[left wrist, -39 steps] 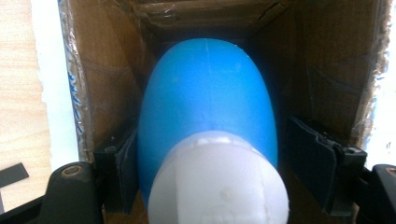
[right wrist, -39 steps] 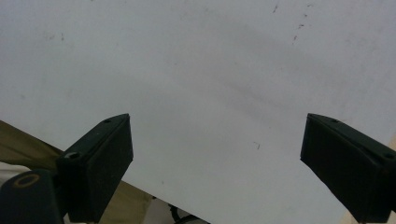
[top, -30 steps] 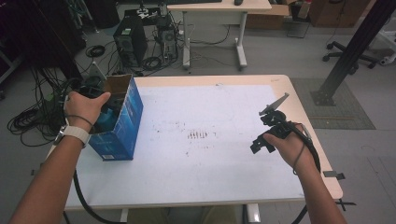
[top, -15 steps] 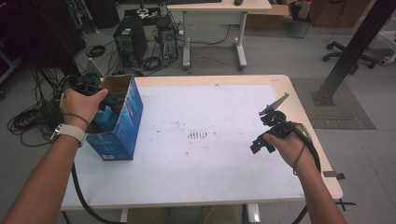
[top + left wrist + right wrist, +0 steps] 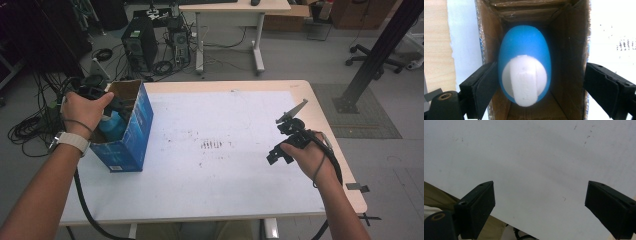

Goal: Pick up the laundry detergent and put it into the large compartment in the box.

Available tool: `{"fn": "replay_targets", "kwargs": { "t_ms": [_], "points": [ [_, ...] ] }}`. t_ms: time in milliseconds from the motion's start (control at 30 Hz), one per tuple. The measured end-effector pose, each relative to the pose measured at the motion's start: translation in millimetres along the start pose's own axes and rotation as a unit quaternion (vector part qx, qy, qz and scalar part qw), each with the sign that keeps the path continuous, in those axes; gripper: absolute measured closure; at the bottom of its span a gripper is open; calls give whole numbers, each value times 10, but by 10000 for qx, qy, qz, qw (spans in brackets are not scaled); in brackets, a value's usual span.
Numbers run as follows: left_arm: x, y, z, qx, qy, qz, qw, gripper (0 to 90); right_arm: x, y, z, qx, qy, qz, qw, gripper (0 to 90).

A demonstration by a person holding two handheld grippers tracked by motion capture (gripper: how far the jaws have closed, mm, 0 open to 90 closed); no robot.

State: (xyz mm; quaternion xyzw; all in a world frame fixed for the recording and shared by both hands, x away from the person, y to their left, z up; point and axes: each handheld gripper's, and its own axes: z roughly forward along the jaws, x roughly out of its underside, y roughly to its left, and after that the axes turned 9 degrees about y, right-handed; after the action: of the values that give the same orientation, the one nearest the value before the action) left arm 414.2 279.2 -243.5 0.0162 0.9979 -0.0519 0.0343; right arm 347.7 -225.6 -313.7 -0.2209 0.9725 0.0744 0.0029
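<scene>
1. The left forearm comes in from the desk's near left corner and slants up toward the far left, a pale watch strap on the wrist. The left hand (image 5: pixel 82 111) wraps the left tool (image 5: pixel 534 85) at the open top of a blue cardboard box (image 5: pixel 131 135).
2. The box stands close to the left edge of the desk (image 5: pixel 225 200), its top flaps open.
3. In the left gripper view, the left tool points down into the box with its jaws spread wide. One jaw sits just beside the blue egg-shaped object (image 5: pixel 524 50) inside; the other is well apart from it, outside the box wall. It grips nothing.
4. The blue object, with a white oval patch and a raised white strip, rests inside the box's brown interior.
5. The right forearm enters from the near right corner. The right hand (image 5: pixel 307 157) holds the right tool (image 5: pixel 539 202) above the desk near its right edge, the grey plate tilted up toward the far side.
6. In the right gripper view, the jaws stand wide apart over bare white desk, empty.
</scene>
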Motion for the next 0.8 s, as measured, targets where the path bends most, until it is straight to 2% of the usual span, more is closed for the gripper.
{"fn": "replay_targets", "kwargs": {
  "t_ms": [233,367,567,800],
  "points": [
    [8,-23,-100,-53,-88,37,9999,120,12,-6,1,1,-7,1,10000,92],
    [9,-59,-169,-7,-167,136,9998,97,16,-4,-15,-5,-28,1,10000,92],
    [0,-99,-256,31,-176,129,9998,96,19,0,-26,-5,-38,-6,10000,93],
    [-28,-189,-425,-109,-286,179,9994,98,31,-17,-32,-9,-43,20,10000,92]
  ]
}}
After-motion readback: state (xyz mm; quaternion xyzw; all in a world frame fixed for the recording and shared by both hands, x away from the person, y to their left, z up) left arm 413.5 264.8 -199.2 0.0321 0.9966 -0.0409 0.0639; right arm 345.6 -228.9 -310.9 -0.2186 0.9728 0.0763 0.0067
